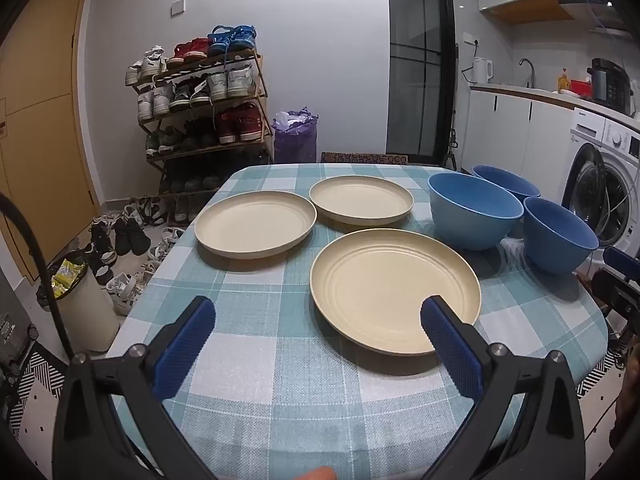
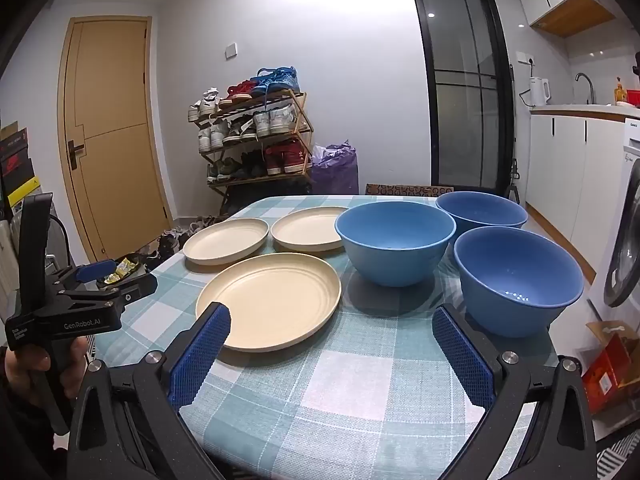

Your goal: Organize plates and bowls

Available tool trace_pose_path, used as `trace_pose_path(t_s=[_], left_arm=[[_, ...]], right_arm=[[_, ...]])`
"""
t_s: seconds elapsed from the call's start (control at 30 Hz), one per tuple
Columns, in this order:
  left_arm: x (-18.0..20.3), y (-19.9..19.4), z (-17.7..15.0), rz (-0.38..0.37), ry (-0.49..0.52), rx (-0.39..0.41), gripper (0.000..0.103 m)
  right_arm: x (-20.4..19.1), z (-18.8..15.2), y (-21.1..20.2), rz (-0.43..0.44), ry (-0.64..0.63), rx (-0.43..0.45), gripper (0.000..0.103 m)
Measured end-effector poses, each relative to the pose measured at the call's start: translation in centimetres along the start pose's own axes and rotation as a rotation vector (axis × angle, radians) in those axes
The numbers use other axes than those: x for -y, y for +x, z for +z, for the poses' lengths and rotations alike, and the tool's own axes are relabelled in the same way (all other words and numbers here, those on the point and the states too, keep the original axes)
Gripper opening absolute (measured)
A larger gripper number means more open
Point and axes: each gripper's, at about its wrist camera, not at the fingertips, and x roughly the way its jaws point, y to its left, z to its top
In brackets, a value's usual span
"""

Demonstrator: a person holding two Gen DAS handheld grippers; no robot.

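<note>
Cream plates, blue bowls, all loose on the checked tablecloth (image 1: pixel 280 360).
Your left gripper (image 1: pixel 318 316) and right gripper (image 2: pixel 332 320) both gape empty; nearest cream plate (image 1: pixel 394 290) lies just beyond them.

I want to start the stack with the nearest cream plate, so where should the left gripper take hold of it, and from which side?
Take the nearest cream plate by its near rim, coming in low from the table's near edge. It lies flat on the checked cloth with a raised lip; one of the open left gripper's fingers goes over it, the other under.
</note>
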Motion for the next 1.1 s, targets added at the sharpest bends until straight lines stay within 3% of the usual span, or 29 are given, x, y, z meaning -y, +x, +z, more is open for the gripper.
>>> trace_pose_path(t_s=[1.1], left_arm=[[-0.3, 0.47, -0.22, 0.0, -0.009, -0.011, 0.103]], right_arm=[[-0.08, 0.21, 0.03, 0.008, 0.007, 0.005, 0.103]])
